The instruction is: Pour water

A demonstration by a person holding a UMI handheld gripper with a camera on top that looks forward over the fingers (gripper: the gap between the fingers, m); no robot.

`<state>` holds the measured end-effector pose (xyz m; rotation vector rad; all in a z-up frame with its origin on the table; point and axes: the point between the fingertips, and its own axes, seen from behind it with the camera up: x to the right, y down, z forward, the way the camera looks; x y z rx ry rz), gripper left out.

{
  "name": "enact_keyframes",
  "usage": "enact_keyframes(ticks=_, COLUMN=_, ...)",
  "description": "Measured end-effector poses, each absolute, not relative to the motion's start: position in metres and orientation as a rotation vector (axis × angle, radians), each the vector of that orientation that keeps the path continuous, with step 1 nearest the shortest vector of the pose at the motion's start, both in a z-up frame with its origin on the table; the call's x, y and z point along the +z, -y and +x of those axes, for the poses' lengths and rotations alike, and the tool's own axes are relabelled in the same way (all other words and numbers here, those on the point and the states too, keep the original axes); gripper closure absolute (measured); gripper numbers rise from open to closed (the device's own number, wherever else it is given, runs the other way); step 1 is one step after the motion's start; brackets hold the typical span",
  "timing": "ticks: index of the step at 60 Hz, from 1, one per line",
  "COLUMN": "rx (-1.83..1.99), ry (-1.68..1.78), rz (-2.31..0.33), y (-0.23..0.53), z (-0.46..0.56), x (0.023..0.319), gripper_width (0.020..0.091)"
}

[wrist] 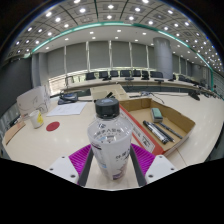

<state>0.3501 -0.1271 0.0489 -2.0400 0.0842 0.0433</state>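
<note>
A clear plastic water bottle point(110, 140) with a dark cap point(106, 107) stands upright between my fingers, close to the camera. My gripper point(111, 166) is shut on it. The magenta pads point(82, 157) press against its lower body from both sides. The bottle's base is hidden below the fingers. I cannot make out any cup or other vessel for water.
A light table point(60, 135) stretches ahead. An open cardboard box point(160, 113) holding dark tools sits beyond the bottle to the right. A clear container point(32, 101) and a small red item point(38, 122) stand to the left. Rows of desks and monitors point(120, 76) fill the background.
</note>
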Motion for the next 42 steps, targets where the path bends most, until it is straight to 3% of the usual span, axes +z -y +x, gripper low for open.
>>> enact_keyframes(ticks=3, rx=0.046, ry=-0.094, rz=-2.028, y=0.12, z=0.35, x=0.047, gripper_width=0.0526)
enact_keyframes(ticks=19, rx=-0.026, ry=-0.083, rz=-2.011, y=0.112, z=0.354, x=0.051, gripper_width=0.068)
enact_keyframes(ticks=30, rx=-0.136, ry=-0.03, rz=-2.022, y=0.101, z=0.347, x=0.07, gripper_width=0.0681)
enact_keyframes(ticks=42, rx=-0.311, ry=0.04, rz=-1.993, y=0.063, z=0.322, x=0.124, gripper_width=0.0679)
